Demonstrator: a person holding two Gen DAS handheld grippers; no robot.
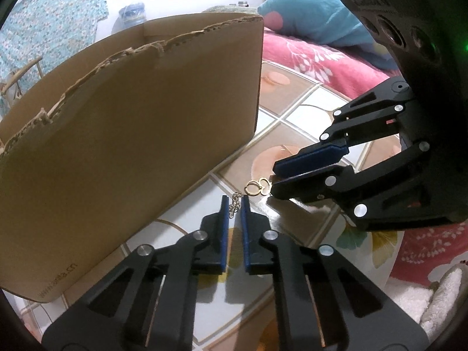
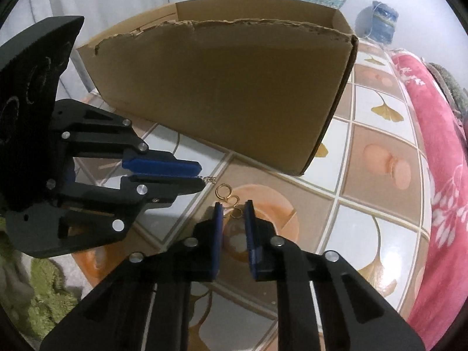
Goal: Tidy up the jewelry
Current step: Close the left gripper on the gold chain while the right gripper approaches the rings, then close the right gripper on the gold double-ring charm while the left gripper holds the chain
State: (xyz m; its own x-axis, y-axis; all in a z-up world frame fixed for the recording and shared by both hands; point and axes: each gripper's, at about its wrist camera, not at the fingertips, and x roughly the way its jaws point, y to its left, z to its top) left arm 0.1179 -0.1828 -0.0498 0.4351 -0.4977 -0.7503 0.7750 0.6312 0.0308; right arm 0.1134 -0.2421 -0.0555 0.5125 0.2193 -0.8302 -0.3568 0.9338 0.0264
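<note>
The left claw (image 1: pixel 235 201) stands narrowly parted, its blue pads either side of a short silver chain (image 1: pixel 234 204) that lies on the desk (image 1: pixel 295 117); whether the pads actually pinch the chain cannot be told. In the right wrist view the chain's end (image 2: pixel 210 179) shows just at the left claw's tips (image 2: pixel 201 177). The right claw (image 2: pixel 233 204) is likewise a little apart, flanking the near loops of a gold ring cluster (image 2: pixel 226 194), and in the left view its tips (image 1: pixel 273 180) sit just beside the same gold rings (image 1: pixel 257 188); contact is unclear. Chain and rings lie joined between the two claws on the glossy tile-patterned desk. Just behind them stands an open cardboard box (image 1: pixel 131 117) with a torn upper edge. Beyond the desk lies a bed with a pink floral blanket (image 1: pixel 316 58) and a blue pillow (image 1: pixel 310 8).
</note>
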